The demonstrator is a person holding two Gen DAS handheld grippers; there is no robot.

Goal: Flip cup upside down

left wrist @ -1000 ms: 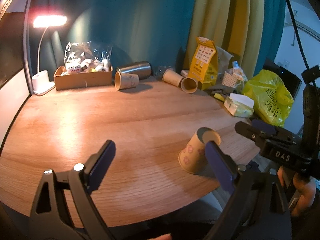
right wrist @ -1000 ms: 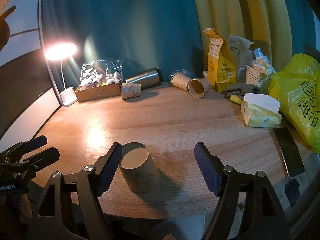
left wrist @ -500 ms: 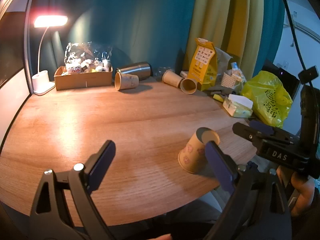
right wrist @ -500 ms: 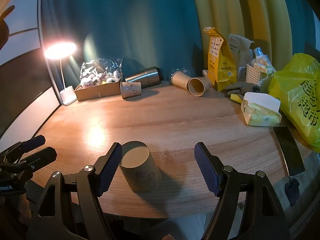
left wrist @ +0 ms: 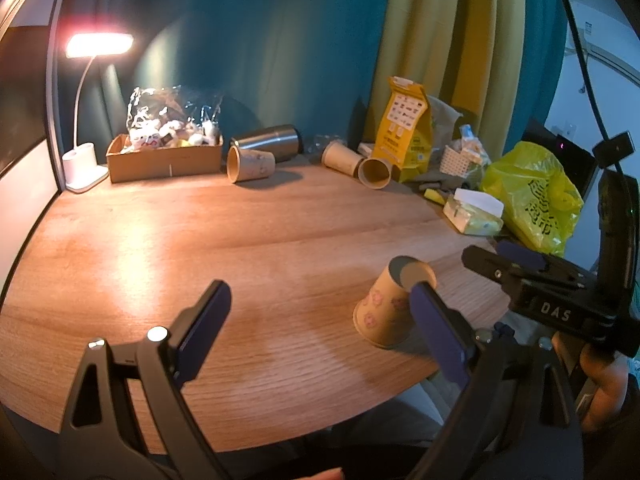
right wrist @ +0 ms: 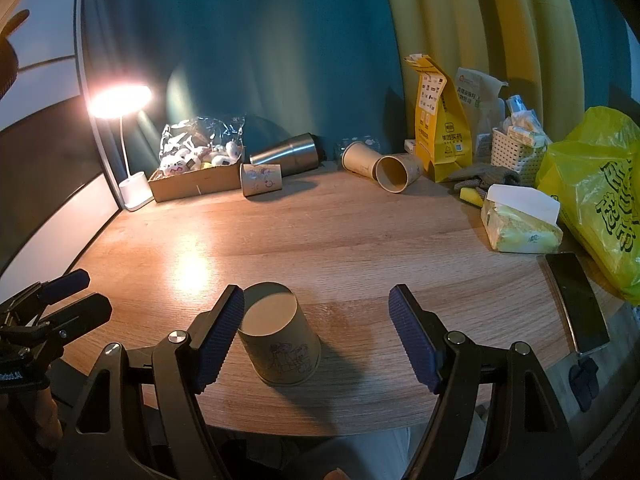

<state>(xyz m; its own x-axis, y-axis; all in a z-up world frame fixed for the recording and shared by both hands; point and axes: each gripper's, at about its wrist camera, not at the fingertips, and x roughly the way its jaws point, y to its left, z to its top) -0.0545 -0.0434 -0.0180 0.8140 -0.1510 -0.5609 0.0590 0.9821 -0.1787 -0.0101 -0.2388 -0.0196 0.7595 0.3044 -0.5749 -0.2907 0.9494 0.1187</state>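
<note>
A tan paper cup [right wrist: 278, 340] with printed drawings stands upside down, rim on the wooden table [right wrist: 340, 240], near the front edge. My right gripper [right wrist: 316, 328] is open just behind it; the cup sits inside the gap close to the left finger, and I cannot tell whether it touches. In the left wrist view the same cup [left wrist: 388, 308] stands at the right, partly behind the right finger. My left gripper [left wrist: 320, 324] is open and empty over the front of the table. The right gripper [left wrist: 520, 268] shows at the far right of that view.
At the back lie several paper cups [right wrist: 394, 172], a steel tumbler [right wrist: 286, 155], a cardboard box of packets [right wrist: 196, 178] and a lit desk lamp [right wrist: 120, 98]. At the right are a yellow pouch [right wrist: 438, 128], a tissue pack [right wrist: 520, 224], a yellow plastic bag [right wrist: 600, 196] and a phone [right wrist: 576, 304].
Both grippers have drifted back slightly from the cup. The cup has stayed upside down in place and both grippers stay open.
</note>
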